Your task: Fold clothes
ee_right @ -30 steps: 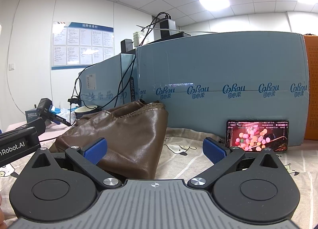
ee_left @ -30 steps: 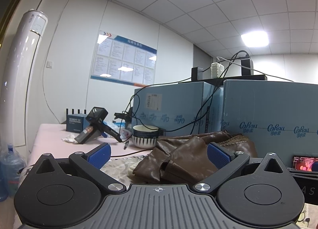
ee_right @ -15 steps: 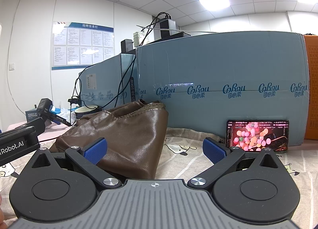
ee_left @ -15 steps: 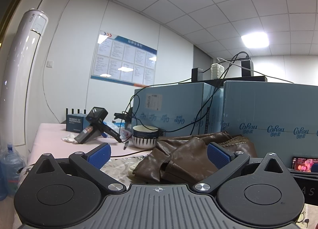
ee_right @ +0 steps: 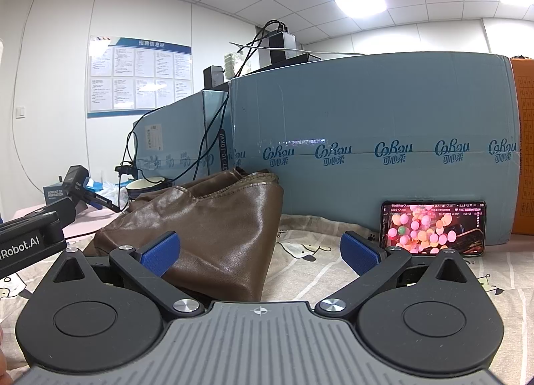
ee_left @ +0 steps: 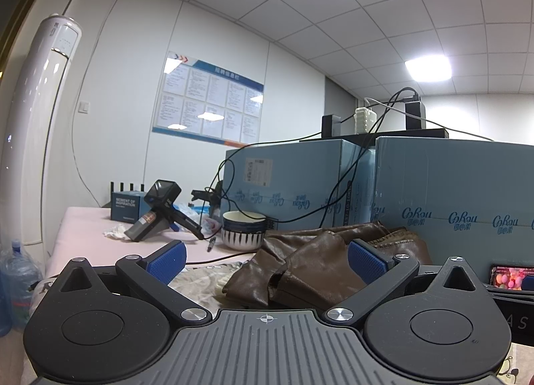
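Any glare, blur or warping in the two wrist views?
Left wrist: sharp, dim and bluish, straight wall and ceiling lines bowed, ceiling light blown out. Right wrist: brighter, blue box bulges, sheen on the brown garment, phone screen glowing, overexposed.

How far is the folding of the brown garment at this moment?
Done: nothing that I can see; the brown leather garment lies crumpled in a heap on the printed sheet, in front of the blue cartons. In hand: nothing; the left claw and the right claw are both open and empty, near the heap. Left: grasp it, spread it flat, then make all the folds.
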`<state>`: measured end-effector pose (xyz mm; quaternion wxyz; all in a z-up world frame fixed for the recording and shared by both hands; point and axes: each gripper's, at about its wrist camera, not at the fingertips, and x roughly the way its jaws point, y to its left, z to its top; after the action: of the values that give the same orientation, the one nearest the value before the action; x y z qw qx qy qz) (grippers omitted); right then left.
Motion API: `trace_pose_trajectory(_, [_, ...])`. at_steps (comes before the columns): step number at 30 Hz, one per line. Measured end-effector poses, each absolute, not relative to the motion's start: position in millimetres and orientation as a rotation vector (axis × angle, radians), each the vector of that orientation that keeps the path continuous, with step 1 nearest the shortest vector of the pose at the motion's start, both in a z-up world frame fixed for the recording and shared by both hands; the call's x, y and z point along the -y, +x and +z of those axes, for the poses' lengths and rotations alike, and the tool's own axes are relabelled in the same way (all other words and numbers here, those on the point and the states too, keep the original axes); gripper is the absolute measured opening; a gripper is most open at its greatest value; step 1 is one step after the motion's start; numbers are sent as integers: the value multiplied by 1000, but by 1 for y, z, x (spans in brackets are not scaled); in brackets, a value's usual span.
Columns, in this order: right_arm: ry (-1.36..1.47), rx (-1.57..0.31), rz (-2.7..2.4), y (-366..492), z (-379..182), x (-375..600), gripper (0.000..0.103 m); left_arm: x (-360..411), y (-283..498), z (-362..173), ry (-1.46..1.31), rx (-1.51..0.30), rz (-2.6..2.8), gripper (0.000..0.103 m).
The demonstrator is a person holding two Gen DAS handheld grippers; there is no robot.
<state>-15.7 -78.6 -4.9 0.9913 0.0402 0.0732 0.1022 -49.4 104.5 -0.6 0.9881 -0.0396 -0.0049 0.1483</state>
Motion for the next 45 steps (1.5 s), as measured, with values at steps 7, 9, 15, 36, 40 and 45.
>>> trace_pose_trajectory(7, [82, -148, 206, -16, -5, 79, 103, -105, -49, -1, -81, 8, 297, 103])
trace_pose_trajectory(9, [83, -148, 206, -16, -5, 79, 103, -105, -49, -1, -81, 7, 296, 103])
trace_pose_trajectory(15, [84, -150, 206, -16, -5, 79, 103, -105, -49, -1, -82, 3, 296, 103])
trace_pose_trajectory(36, [87, -153, 207, -17, -5, 81, 103, -106, -50, 0, -85, 9, 292, 103])
trace_pose_trajectory(40, [87, -153, 206, -17, -6, 81, 103, -107, -50, 0, -86, 11, 292, 103])
trace_pose_trajectory(45, [87, -153, 206, -17, -5, 81, 103, -107, -50, 0, -86, 13, 292, 103])
